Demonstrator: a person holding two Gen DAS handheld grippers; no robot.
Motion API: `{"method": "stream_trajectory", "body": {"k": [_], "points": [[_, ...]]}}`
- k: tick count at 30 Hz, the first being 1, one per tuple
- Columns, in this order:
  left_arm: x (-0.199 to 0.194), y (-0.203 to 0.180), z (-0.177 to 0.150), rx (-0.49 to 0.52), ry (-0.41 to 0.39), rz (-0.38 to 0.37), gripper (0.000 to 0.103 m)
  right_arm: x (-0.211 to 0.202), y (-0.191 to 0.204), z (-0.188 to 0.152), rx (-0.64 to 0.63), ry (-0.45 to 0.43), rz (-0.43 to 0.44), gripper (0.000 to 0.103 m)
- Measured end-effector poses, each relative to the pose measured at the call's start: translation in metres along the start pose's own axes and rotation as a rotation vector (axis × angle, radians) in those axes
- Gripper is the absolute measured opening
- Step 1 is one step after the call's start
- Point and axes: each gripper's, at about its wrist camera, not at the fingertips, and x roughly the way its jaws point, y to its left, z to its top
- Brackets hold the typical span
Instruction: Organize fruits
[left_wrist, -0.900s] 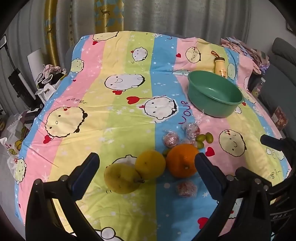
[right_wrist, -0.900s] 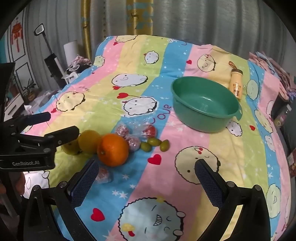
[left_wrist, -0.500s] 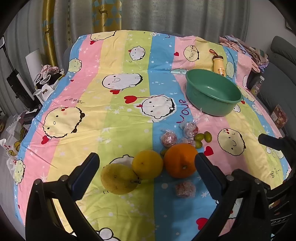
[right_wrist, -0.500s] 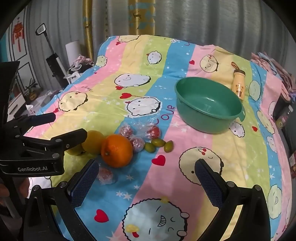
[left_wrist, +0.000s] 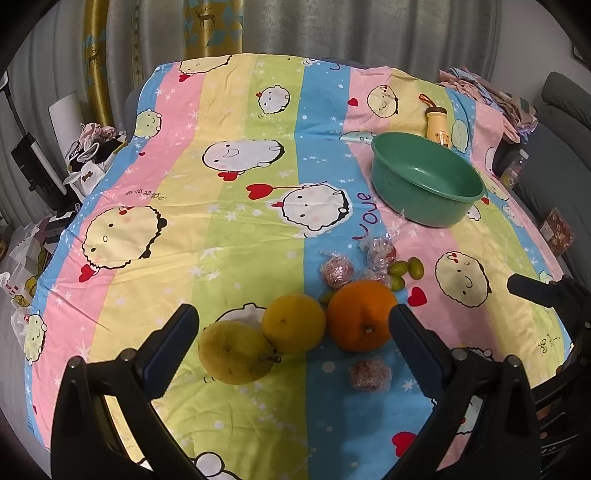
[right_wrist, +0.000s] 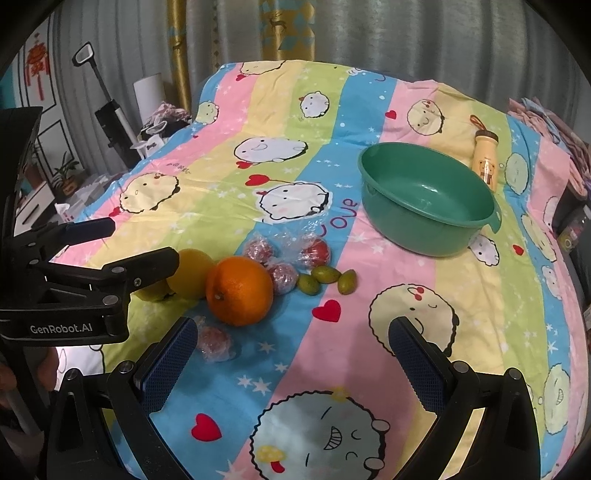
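Grey pleated curtains hang behind a table under a striped cartoon-print cloth (left_wrist: 236, 236). Through the left wrist camera I see my left gripper (left_wrist: 291, 343) spread to its widest, holding nothing, above the fruit. A bumpy yellow pear (left_wrist: 234, 352) touches a round yellow citrus (left_wrist: 294, 323); a glossy orange (left_wrist: 360, 315) sits just beside that. Crinkly plastic-wrapped red pieces (left_wrist: 336, 271) and small green oval fruits (left_wrist: 406, 267) lie beyond. A smooth green plastic basin (left_wrist: 424, 184) stands empty further back, with a small yellow bottle (left_wrist: 437, 127) behind it.

From the right wrist camera, my right gripper (right_wrist: 291, 354) is equally wide and empty over bare cloth, orange (right_wrist: 239, 291) off to its left, basin (right_wrist: 428, 199) ahead.
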Motion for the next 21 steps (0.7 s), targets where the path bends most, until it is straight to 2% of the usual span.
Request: {"method": "stream_trajectory", "body": {"k": [8,15,21], "points": [[0.004,0.002,-0.004,-0.003,0.032,-0.028,0.103,0.003,0.001,-0.002,0.007,0.007,0.017,0.103],[0.006,0.002,-0.006,0.005,0.043,-0.018,0.103,0.007,0.001,-0.006,0.010,0.015,0.031,0.103],[0.012,0.006,-0.013,0.020,0.090,-0.030,0.103,0.014,0.002,-0.011,0.017,0.022,0.064,0.103]]}}
